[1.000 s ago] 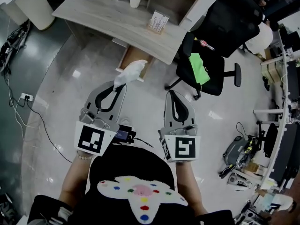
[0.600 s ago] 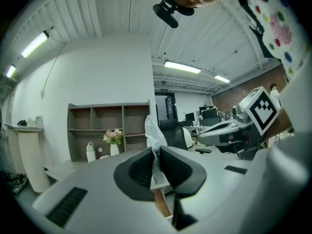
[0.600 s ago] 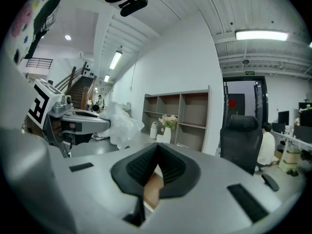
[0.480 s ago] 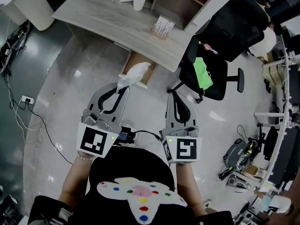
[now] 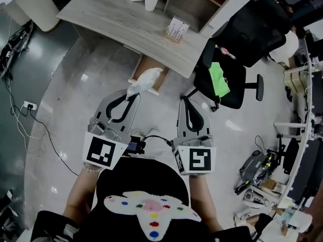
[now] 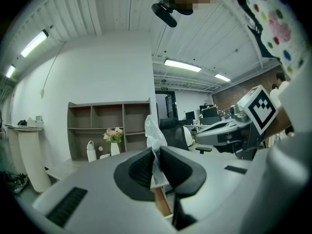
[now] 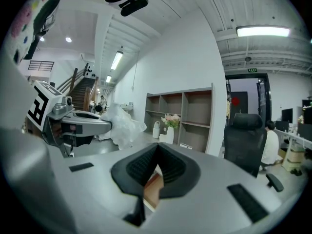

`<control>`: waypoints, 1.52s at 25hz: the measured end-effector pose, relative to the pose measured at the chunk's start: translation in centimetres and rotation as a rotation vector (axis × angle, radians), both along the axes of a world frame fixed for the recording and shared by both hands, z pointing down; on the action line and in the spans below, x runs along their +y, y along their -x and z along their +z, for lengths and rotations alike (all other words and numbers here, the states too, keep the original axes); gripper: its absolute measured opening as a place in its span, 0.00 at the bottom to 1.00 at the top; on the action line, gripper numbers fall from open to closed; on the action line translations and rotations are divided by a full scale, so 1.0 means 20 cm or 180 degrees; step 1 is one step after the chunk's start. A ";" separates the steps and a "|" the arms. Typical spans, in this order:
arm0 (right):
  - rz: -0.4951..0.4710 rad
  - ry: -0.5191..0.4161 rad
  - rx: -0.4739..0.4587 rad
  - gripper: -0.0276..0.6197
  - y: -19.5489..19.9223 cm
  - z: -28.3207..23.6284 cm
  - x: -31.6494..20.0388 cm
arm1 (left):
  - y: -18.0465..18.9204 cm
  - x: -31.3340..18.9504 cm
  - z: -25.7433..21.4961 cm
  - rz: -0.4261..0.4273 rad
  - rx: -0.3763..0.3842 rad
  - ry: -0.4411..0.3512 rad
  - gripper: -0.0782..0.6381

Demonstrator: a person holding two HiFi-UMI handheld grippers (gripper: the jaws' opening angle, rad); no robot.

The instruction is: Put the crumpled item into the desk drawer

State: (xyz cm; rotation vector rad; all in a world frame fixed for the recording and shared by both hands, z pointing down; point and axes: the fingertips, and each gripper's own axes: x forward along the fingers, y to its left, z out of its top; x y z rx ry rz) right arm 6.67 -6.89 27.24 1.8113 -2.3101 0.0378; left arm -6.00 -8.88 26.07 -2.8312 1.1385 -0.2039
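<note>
White crumpled item [image 5: 145, 80], film-like: likely very light, soft, springy, slippery. Pinched at lower tail between left gripper [image 5: 132, 94] pads, bulk poking past tips, over open drawer [image 5: 143, 64] below desk [image 5: 131, 29] near edge. Right gripper [image 5: 185, 101] pressed together, empty. Best held deep in bunched folds.

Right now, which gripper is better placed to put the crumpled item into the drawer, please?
Left: the left gripper is shut on the crumpled item, nearest the open drawer; the right gripper is empty.
</note>
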 end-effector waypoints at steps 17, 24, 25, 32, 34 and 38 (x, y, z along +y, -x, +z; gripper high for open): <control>-0.0348 0.0016 -0.0021 0.05 -0.08 -0.02 -0.11 | -0.05 -0.05 -0.03 -0.0437 0.0113 0.0083 0.16; -0.0462 0.0037 -0.0038 0.05 -0.08 0.00 -0.10 | -0.08 -0.02 -0.01 -0.0508 0.0086 0.0113 0.16; -0.0469 0.0040 -0.0042 0.05 -0.08 0.01 -0.10 | -0.08 -0.02 0.00 -0.0510 0.0074 0.0119 0.16; -0.0475 0.0070 -0.0056 0.05 -0.11 0.04 -0.09 | -0.10 0.00 0.03 -0.0524 0.0041 0.0176 0.16; -0.0461 0.0096 -0.0059 0.05 -0.13 0.06 -0.09 | -0.11 0.00 0.04 -0.0526 0.0040 0.0198 0.16; -0.0453 0.0171 -0.0057 0.05 -0.15 0.11 -0.09 | -0.12 0.00 0.08 -0.0522 0.0029 0.0249 0.16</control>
